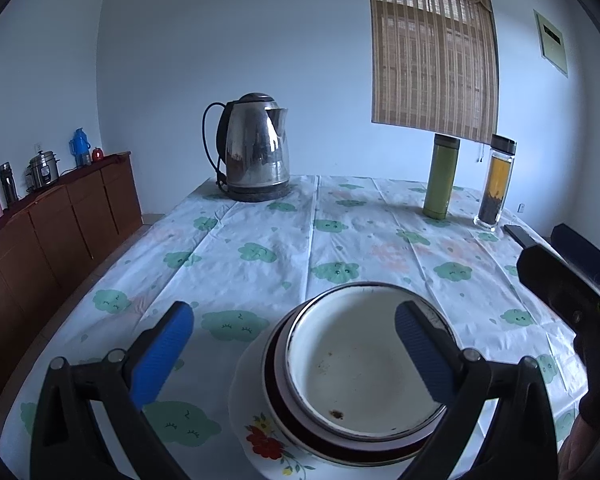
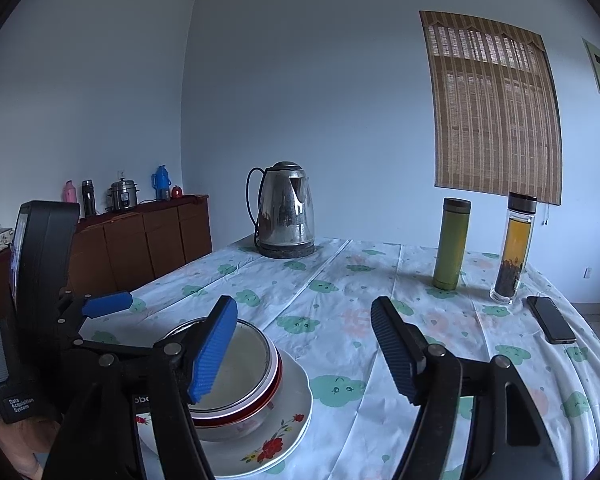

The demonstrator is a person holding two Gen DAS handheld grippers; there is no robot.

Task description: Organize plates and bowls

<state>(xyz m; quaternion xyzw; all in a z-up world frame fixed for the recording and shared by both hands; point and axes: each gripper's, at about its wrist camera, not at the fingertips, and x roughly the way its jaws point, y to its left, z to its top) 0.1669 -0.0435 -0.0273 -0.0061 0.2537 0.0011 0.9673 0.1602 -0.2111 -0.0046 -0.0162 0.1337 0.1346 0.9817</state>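
Observation:
A white enamel bowl [image 1: 352, 364] [image 2: 240, 346] sits nested in a red-rimmed bowl [image 1: 275, 384] [image 2: 256, 405], and both rest on a white plate with red flowers [image 1: 252, 424] [image 2: 284, 436] at the near edge of the table. My left gripper [image 1: 294, 312] hangs open just above the stack, one pad over the white bowl and the other to its left, touching nothing. My right gripper [image 2: 304, 306] is open and empty, to the right of the stack over bare cloth. One blue finger [image 2: 108, 304] of the left gripper shows beside the stack.
A steel kettle [image 1: 256, 148] [image 2: 286, 208] stands at the far middle of the cloth-covered table [image 1: 260, 240]. A green flask [image 2: 452, 244], a glass tea bottle [image 2: 514, 248] and a phone [image 2: 550, 320] are at the far right. A wooden sideboard [image 1: 60, 220] lines the left wall.

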